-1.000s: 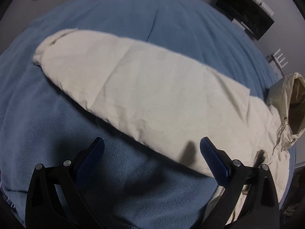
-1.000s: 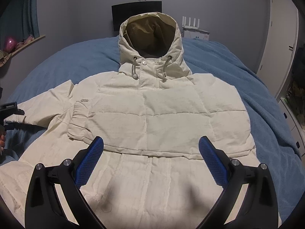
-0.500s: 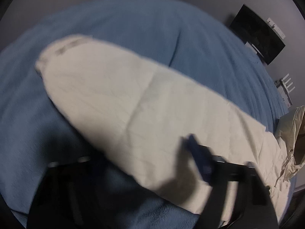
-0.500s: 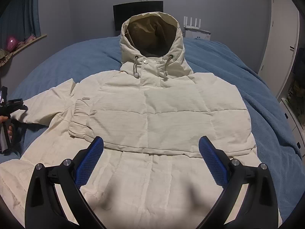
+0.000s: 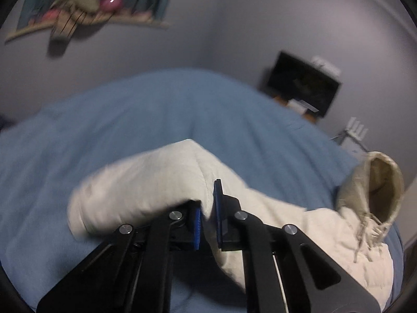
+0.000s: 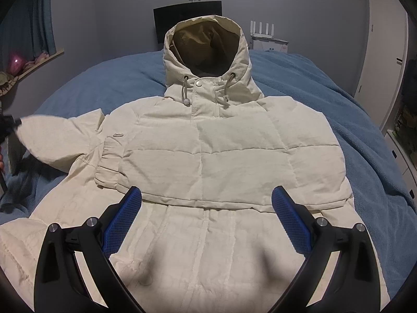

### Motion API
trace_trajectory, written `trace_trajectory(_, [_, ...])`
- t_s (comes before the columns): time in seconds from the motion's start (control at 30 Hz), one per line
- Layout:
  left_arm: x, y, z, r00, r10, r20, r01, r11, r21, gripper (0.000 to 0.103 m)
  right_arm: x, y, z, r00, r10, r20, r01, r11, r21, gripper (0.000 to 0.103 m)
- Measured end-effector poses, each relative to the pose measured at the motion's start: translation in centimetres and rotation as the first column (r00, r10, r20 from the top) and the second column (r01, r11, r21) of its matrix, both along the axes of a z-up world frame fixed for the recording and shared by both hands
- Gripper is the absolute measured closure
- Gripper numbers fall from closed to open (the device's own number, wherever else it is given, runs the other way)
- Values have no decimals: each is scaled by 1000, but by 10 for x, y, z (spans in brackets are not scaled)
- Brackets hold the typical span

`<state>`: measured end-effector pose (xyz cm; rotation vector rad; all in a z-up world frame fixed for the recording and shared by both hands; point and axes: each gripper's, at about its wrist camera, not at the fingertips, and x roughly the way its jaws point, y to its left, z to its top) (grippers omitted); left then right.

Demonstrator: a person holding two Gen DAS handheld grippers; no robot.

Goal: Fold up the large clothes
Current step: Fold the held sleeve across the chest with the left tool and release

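A cream hooded puffer jacket [image 6: 208, 143] lies face up on a blue bed, hood [image 6: 206, 49] at the far end. One sleeve lies folded across its chest. The other sleeve [image 5: 146, 180] stretches out to the left. My left gripper [image 5: 207, 214] is shut on that sleeve and lifts it off the blanket; it shows at the left edge of the right wrist view [image 6: 10, 127]. My right gripper [image 6: 206, 214] is open and empty, hovering above the jacket's lower front.
The blue blanket [image 6: 351, 135] covers the whole bed. A dark screen [image 6: 187, 13] hangs on the far wall. A white cabinet [image 6: 383, 52] stands at the right. A shelf with small items [image 5: 86, 7] sits on the left wall.
My left gripper went down onto the outstretched sleeve, shut on it and raised it. My right gripper stayed open over the jacket.
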<state>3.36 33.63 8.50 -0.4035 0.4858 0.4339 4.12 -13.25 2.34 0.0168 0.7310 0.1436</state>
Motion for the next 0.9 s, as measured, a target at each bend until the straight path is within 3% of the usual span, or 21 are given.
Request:
trace_trajectory(0.1, [4,-35,25,994,-87,68,80,991,104,96,1,-3,-2,1000,-6,-6,6,1000,9,7])
trace_trajectory(0.2, [5,-76,44,975,-195,104,171,963,210,96,3,-10,-1,1000,-20,-4,21,1000,20,7])
trace_trajectory(0.27, [0,-107,57,952,-280,121,241,934,265,96,4,-16,-1,999,-35,-1,35,999,26,7])
trace_trajectory(0.43, [-5,-188,68,869,-488,82,425,821,381,96,8,-36,-4,996,-84,-12,84,995,46,7])
trace_trajectory(0.57, [3,-236,58,790,-612,24,563,741,365,96,11,-52,-9,992,-123,-24,125,990,66,7])
trace_trajectory(0.7, [13,-282,24,706,-705,-72,685,652,326,97,13,-67,-12,987,-154,-36,157,984,88,7])
trace_trajectory(0.9, [32,-344,-27,591,-773,-233,798,516,313,96,15,-83,-15,981,-190,-39,193,976,103,7])
